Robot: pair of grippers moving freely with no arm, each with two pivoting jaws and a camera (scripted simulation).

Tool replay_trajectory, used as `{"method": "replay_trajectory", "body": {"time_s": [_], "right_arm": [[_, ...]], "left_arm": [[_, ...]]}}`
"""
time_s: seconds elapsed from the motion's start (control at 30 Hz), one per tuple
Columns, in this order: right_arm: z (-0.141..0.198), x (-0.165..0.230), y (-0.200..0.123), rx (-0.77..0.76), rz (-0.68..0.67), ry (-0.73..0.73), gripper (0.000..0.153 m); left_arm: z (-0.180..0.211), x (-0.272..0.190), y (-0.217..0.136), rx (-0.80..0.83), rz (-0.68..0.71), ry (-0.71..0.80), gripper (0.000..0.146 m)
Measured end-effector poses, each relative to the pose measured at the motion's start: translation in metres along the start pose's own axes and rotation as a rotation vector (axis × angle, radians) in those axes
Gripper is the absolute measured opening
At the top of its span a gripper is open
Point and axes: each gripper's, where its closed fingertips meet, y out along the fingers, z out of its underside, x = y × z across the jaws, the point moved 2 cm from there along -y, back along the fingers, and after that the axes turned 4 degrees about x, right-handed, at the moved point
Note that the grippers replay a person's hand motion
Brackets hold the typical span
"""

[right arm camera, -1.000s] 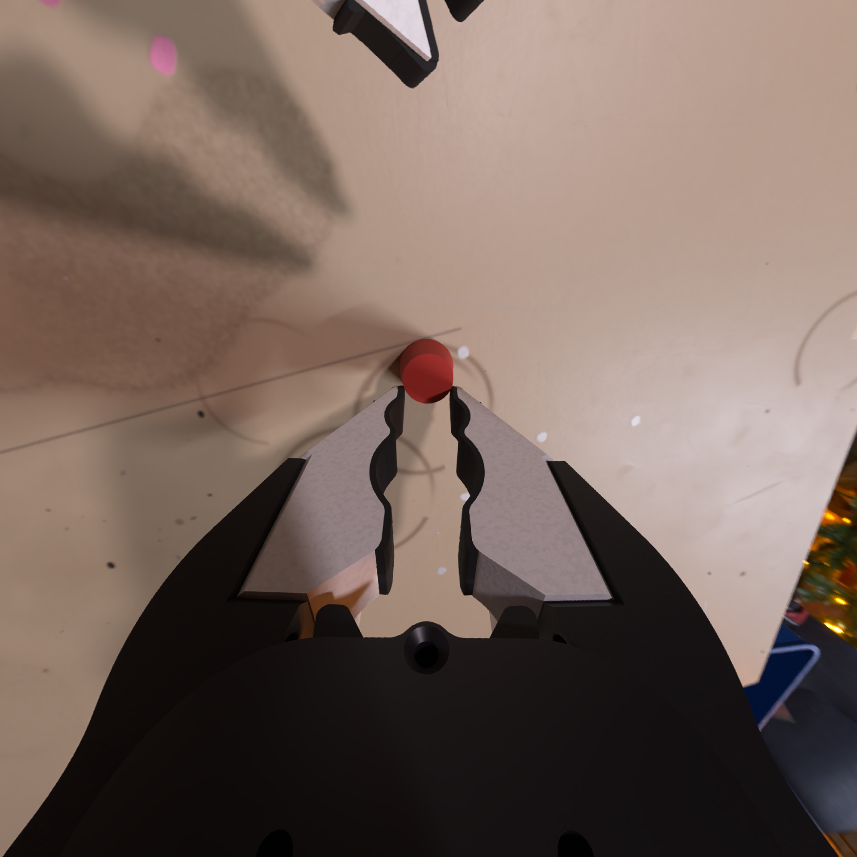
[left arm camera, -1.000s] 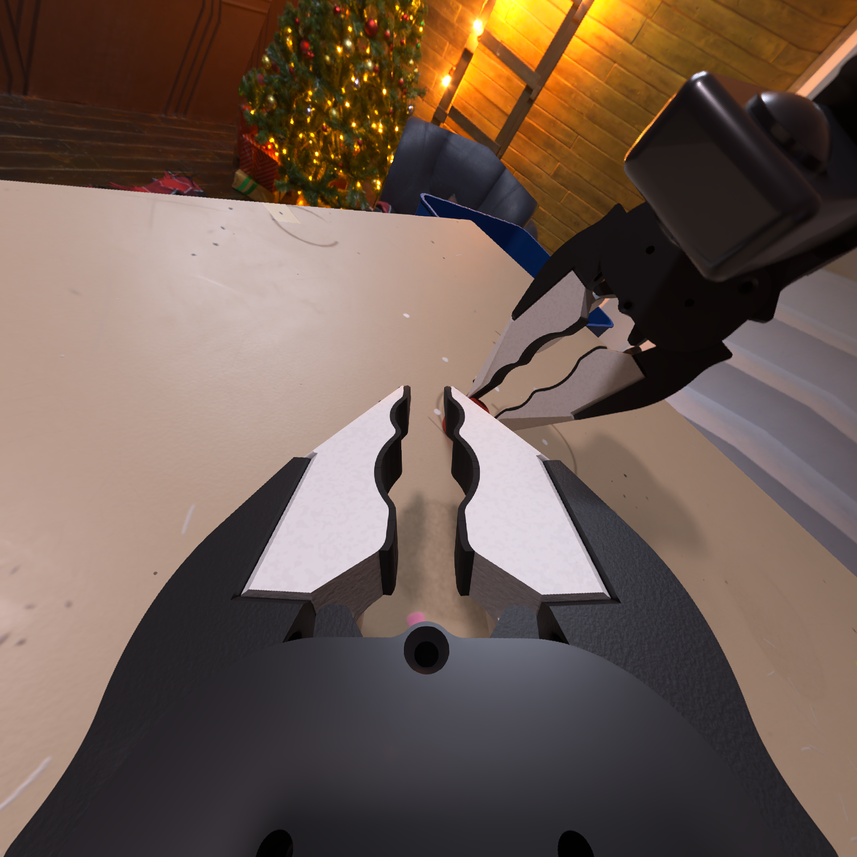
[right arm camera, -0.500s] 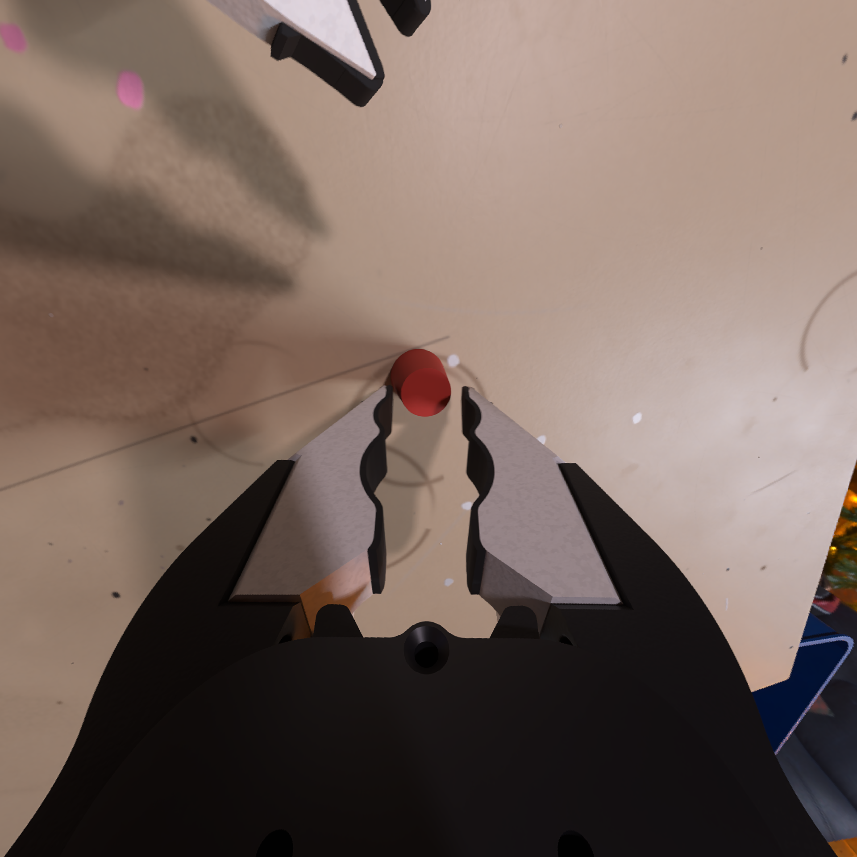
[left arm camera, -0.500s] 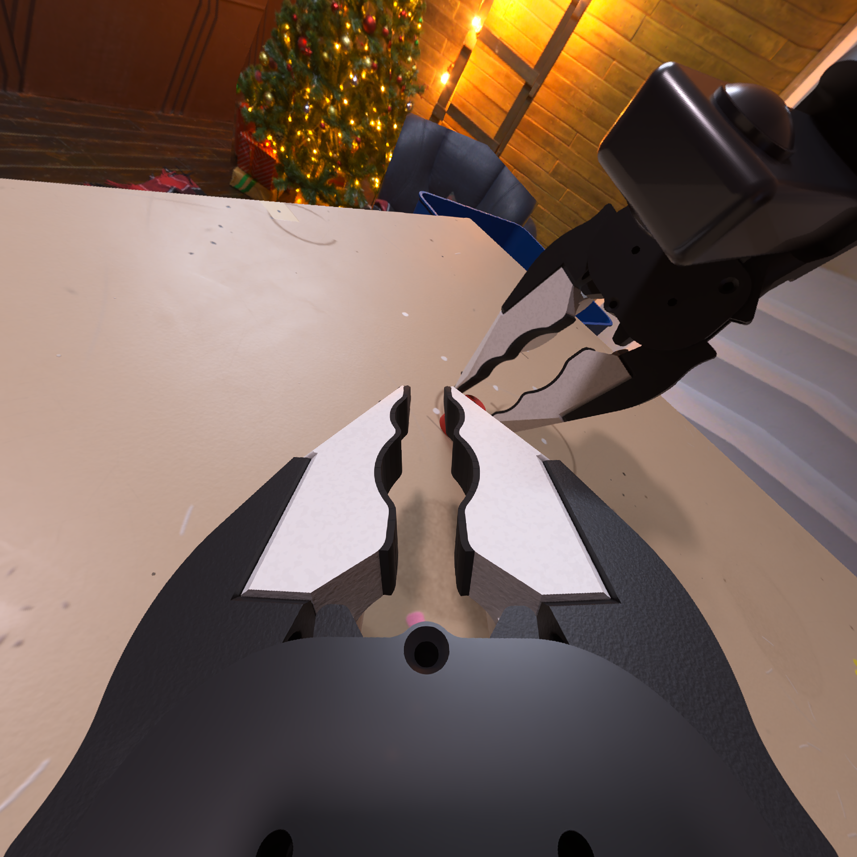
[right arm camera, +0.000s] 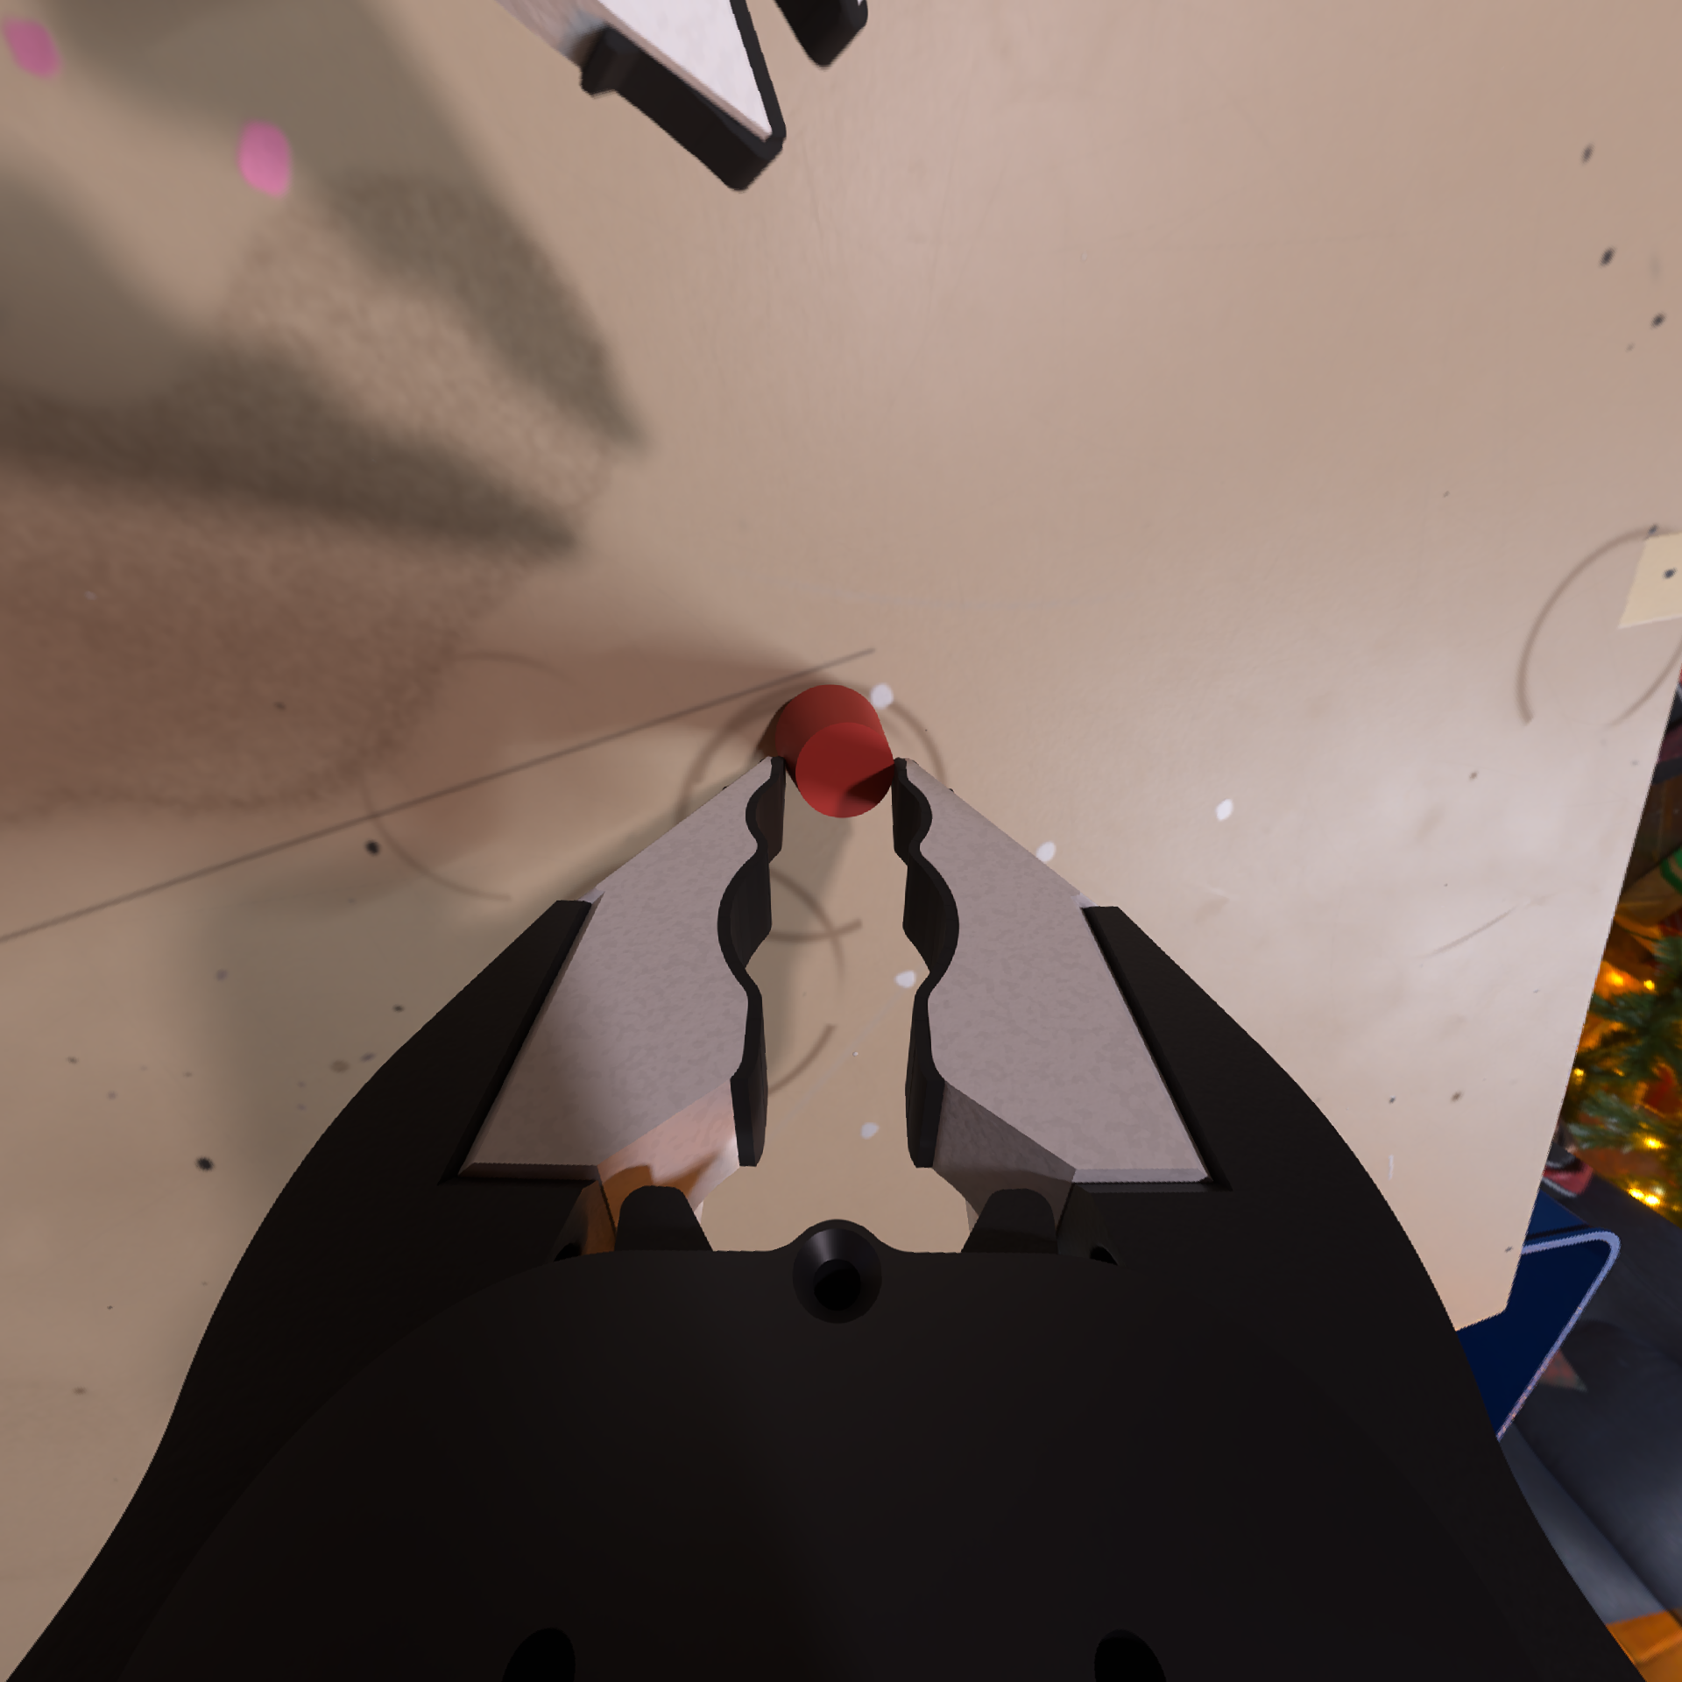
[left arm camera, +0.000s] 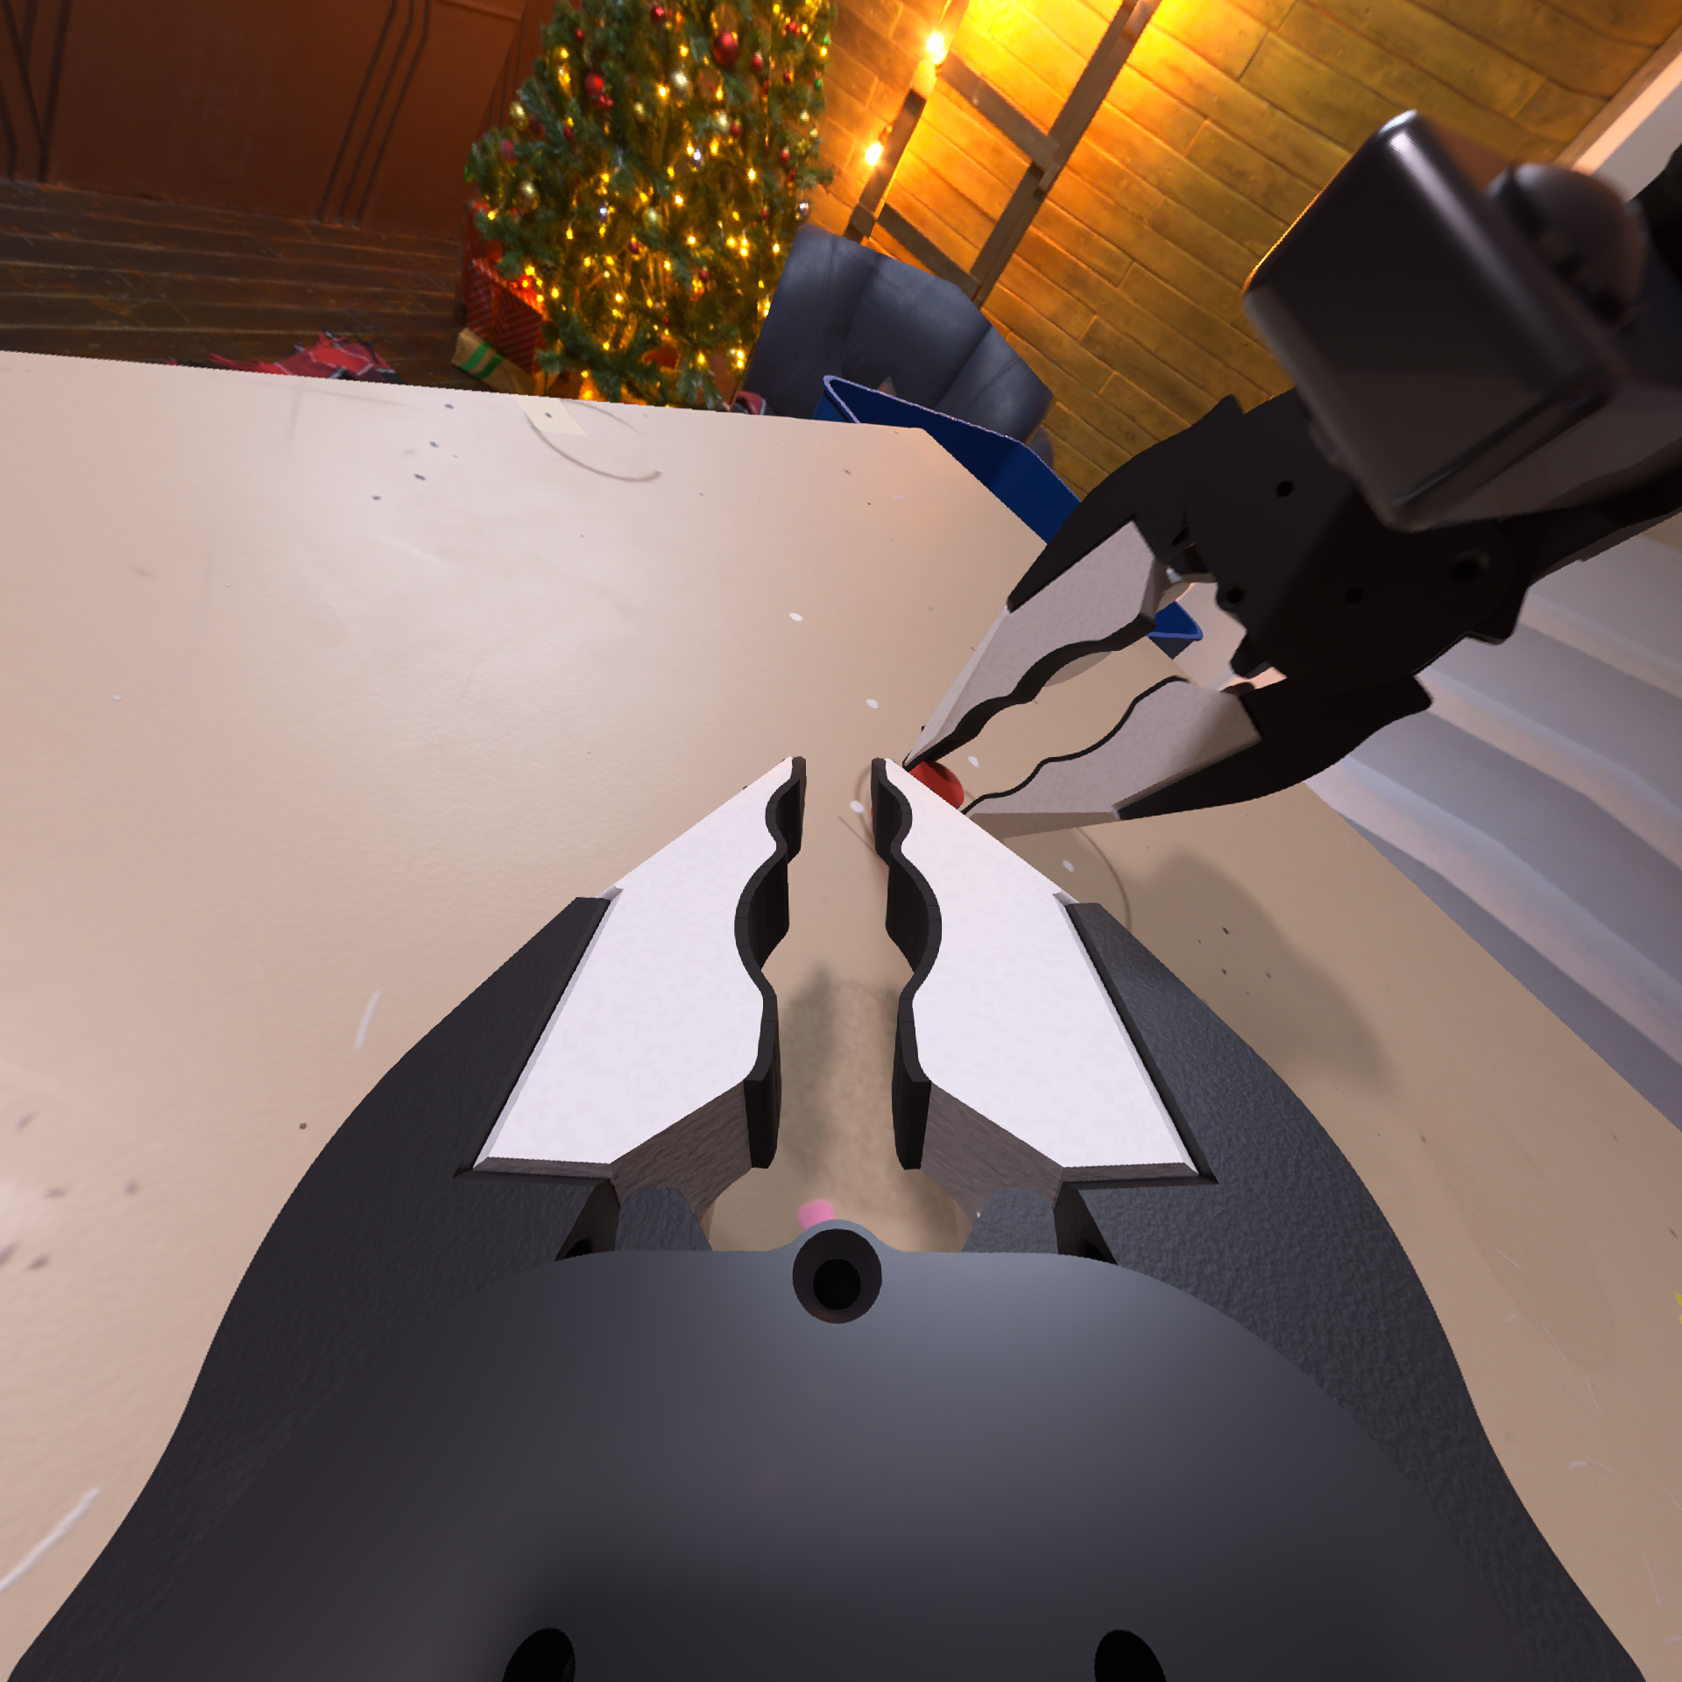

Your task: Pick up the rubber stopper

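The rubber stopper [right arm camera: 833,728] is small, red and tapered, and stands on the tan table [right arm camera: 1183,410]. My right gripper [right arm camera: 839,765] points steeply down at it, with one fingertip touching each side, shut on it at table level. In the left wrist view the stopper [left arm camera: 936,778] shows as a red speck between the right gripper's [left arm camera: 942,790] tips, partly hidden by my own right finger. My left gripper [left arm camera: 837,774] is empty, hovers low just short of the stopper, and its jaws stand a narrow gap apart. Its fingertips [right arm camera: 692,64] show at the top of the right wrist view.
The table's right edge [left arm camera: 1365,910] runs close past the stopper, with a blue bin [left arm camera: 956,437] and a dark chair [left arm camera: 874,319] beyond the corner. A lit Christmas tree [left arm camera: 637,182] stands behind. Small pink spots [right arm camera: 264,159] lie on the table under my left gripper.
My right gripper opened wider, came down around the stopper, and has now narrowed until its tips touch it. My left gripper has not moved.
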Motion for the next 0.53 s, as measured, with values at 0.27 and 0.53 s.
{"method": "replay_trajectory", "body": {"time_s": [0.27, 0.53], "right_arm": [[0.005, 0.007, -0.061, -0.161, -0.014, 0.027, 0.023], [0.107, 0.074, -0.08, -0.076, -0.19, 0.013, 0.023]], "left_arm": [[-0.001, 0.0, -0.001, -0.005, -0.004, 0.001, 0.014], [-0.001, -0.001, 0.0, -0.003, -0.026, 0.033, 0.014]]}}
